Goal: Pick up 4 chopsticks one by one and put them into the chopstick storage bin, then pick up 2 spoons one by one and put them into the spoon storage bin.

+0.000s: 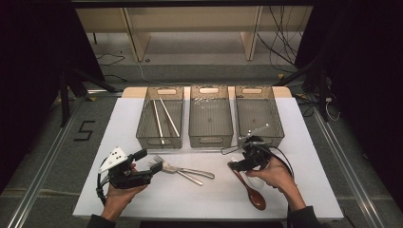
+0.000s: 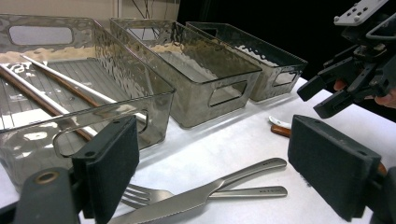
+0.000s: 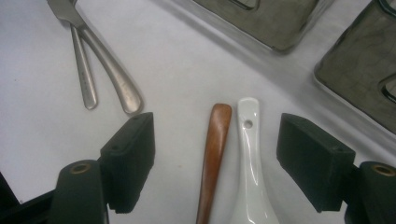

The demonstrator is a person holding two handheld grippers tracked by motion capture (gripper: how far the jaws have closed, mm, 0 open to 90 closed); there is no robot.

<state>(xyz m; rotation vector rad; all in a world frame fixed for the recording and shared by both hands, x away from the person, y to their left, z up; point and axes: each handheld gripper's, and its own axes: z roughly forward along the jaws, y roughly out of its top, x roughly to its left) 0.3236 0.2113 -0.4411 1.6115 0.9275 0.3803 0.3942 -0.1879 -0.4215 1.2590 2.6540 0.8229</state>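
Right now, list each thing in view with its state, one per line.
left gripper: open, over the fork and knife.
right gripper: open, astride the two spoon handles.
fork: flat on the table, under the knife.
knife: lying across the fork.
wooden spoon: flat, beside the white spoon.
white spoon: flat.
left bin: holds chopsticks.

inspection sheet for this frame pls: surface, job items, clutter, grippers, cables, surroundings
Surface: white table top, no spills seen.
Job's things: fork and knife crossed by left gripper; wooden spoon and white spoon side by side between the jaws of right gripper; chopsticks in left bin; middle bin and right bin look empty.
Clutter: nothing seen.
Grippers: both open, holding nothing.
Cables: gripper cable; floor cables.
Surroundings: wooden shelving, dark room.
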